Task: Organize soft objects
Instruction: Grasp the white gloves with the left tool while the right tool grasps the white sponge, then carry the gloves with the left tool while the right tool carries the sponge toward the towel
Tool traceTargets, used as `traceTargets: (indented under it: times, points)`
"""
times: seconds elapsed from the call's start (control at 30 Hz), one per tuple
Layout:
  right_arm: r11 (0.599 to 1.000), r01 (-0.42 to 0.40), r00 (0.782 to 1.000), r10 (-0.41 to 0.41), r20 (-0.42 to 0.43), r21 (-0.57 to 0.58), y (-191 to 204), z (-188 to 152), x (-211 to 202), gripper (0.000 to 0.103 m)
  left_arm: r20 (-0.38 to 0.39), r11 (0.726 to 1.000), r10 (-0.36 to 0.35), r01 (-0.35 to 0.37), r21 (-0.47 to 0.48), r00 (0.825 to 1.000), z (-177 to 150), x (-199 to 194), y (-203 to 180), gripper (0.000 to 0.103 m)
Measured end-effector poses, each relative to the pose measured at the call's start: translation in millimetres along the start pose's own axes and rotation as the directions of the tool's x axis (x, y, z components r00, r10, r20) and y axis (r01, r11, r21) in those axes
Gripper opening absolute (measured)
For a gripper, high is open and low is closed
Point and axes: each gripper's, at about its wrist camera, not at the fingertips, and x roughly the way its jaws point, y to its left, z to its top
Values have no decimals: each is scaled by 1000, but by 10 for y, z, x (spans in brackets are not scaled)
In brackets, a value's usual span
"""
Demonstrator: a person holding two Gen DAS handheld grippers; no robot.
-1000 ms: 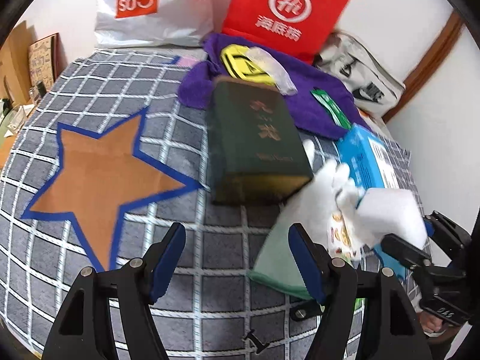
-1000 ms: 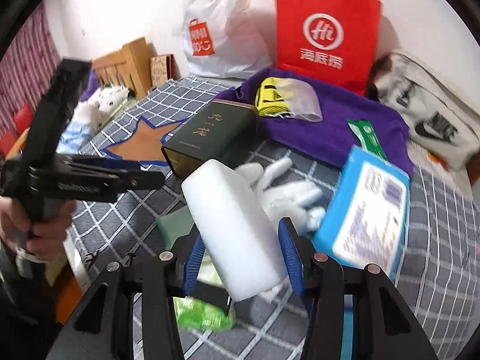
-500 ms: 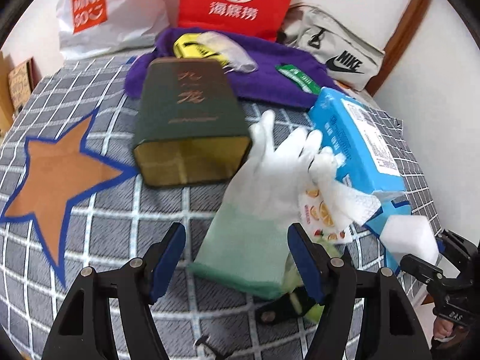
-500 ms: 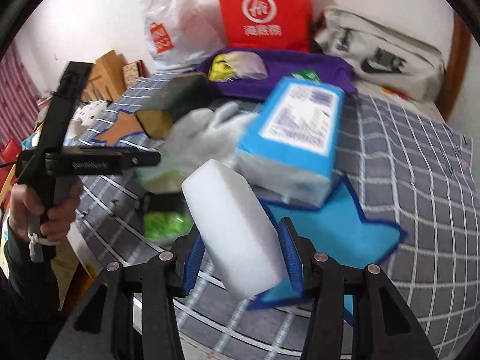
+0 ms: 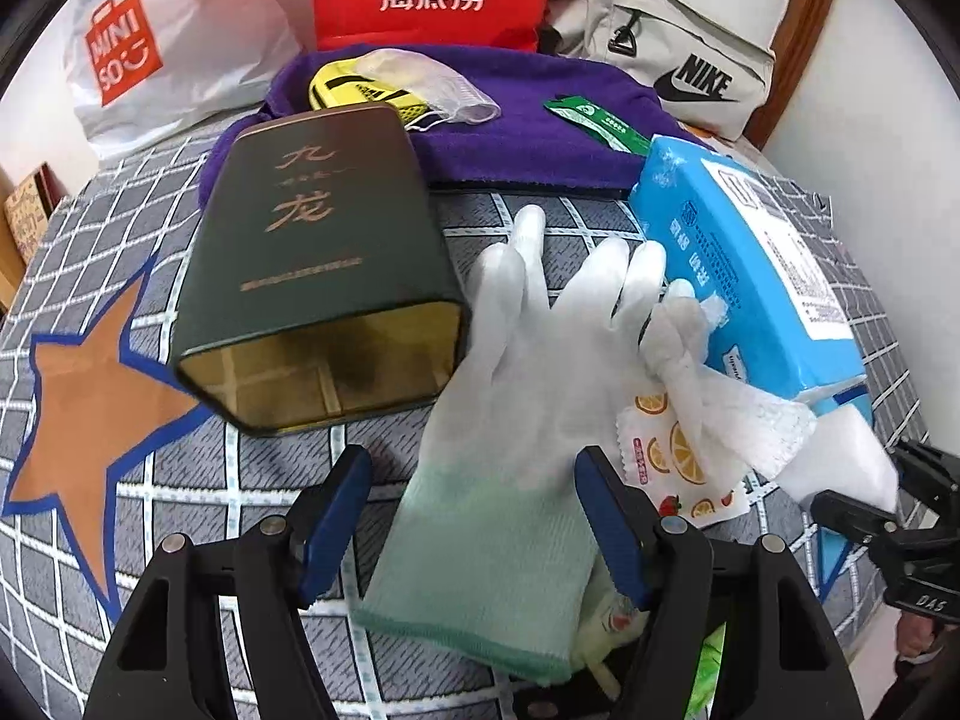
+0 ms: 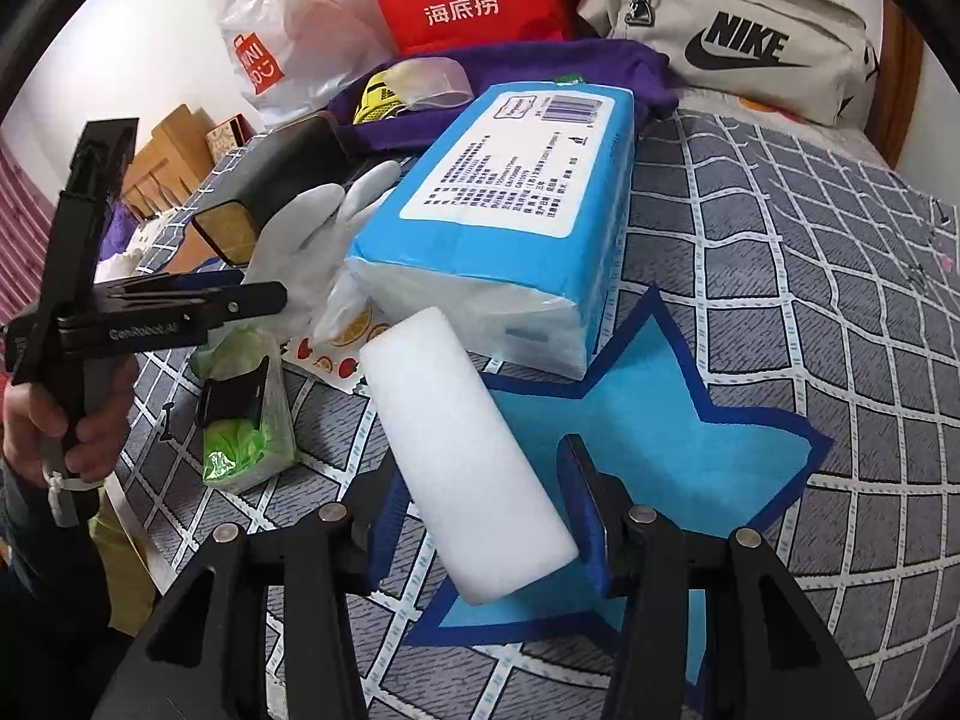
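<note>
My right gripper (image 6: 486, 510) is shut on a white foam sponge (image 6: 462, 450) and holds it tilted above the blue star patch (image 6: 660, 420). The same sponge (image 5: 840, 456) shows at the right edge of the left wrist view. My left gripper (image 5: 471, 516) is open and hovers over the green cuff of a white glove (image 5: 516, 390) lying flat on the checked bedcover; its pads stand on either side of the cuff without pressing it. A blue tissue pack (image 6: 510, 210) lies just behind the sponge, beside the glove.
A dark green tin (image 5: 318, 276) lies left of the glove, with an orange star patch (image 5: 90, 408) beyond it. A fruit-print packet (image 5: 672, 450), a white wipe (image 5: 732, 414) and a green packet (image 6: 246, 420) crowd the glove. A purple towel (image 5: 540, 132) and bags line the wall.
My left gripper swung right from beside the orange star to over the glove's cuff. My right gripper carried the sponge right and down, from above the glove to above the blue star.
</note>
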Motion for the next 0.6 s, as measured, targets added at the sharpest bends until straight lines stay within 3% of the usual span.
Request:
traceTargets:
  times: [0.27,0.43,0.6]
  points:
    - [998,33,999,-32,18,-61,29,35,-48,49,20,997,47,-48,59,999,31,53,-104,64]
    - [998,31,999,-30,19,-54,7,32,-59,50,39,996,27,-30,81,999,55,47,-144,45]
    - [997,45,999,-43,27,-67,63,22,-54,46,38,998,-41,39,53,998,79,31,-110,15]
